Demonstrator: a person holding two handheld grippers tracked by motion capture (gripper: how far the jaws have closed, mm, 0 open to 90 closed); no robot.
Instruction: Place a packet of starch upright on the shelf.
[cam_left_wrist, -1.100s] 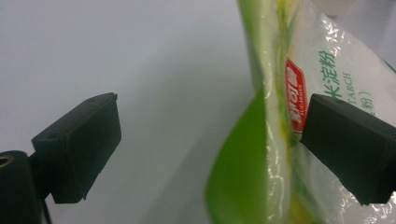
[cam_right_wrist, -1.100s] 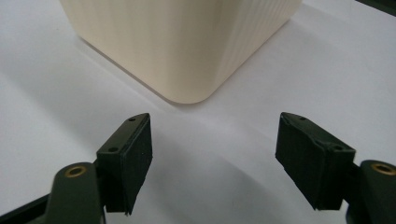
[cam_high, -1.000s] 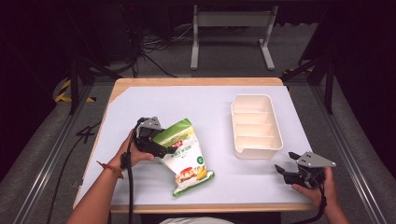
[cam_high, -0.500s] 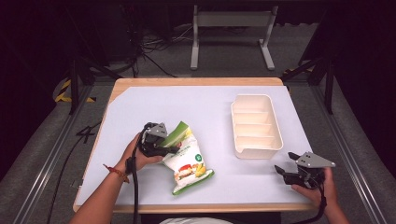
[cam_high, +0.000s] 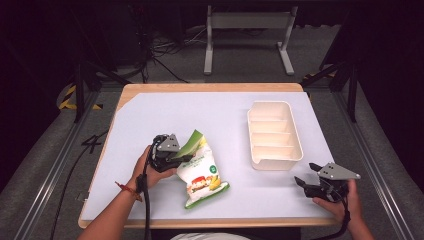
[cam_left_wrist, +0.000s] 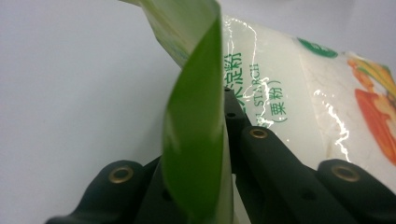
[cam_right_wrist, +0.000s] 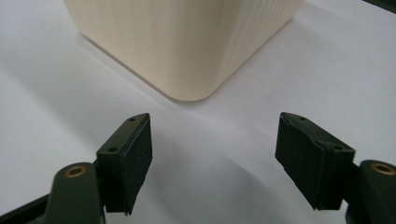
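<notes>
Black jaws of the left gripper (cam_high: 186, 158) had just been closing & were clamped on the green top flap of the starch bag (cam_high: 201, 170), the flap pinched between them. In the left gripper view the folded green strip (cam_left_wrist: 196, 140) rose right up between the jaws & hid most of the pads, so exact contact pts were hard to make out; the bag's white body w/ green print lay beyond, cut off at the right edge & top. The picture on the bag front was blurred there, only orange & yellow patches readable.

In the high view the bag lay left of centre on the near half of the white table (cam_high: 165, 110), its near corner resting on the sheet, the gripped far end lifted a bit. The left hand (cam_high: 145, 167) wrapped the gripper body, forearm cut off by the near edge of frame.

Right gripper (cam_high: 303, 183) sat at the near right corner of the table, jaws wide apart w/ nothing between them, pointing left-ish at the tray. Right hand (cam_high: 345, 200) partly cut off at the bottom.

Cream tray (cam_high: 275, 134) stood farther off on the right half, well apart from the bag, four compartments across it. In the right gripper view only its rounded near corner (cam_right_wrist: 187, 46) showed, top cut off, so the inside couldn't be told from there. Past the table, a metal stand & cables sat in the dark, hard to make out.
</notes>
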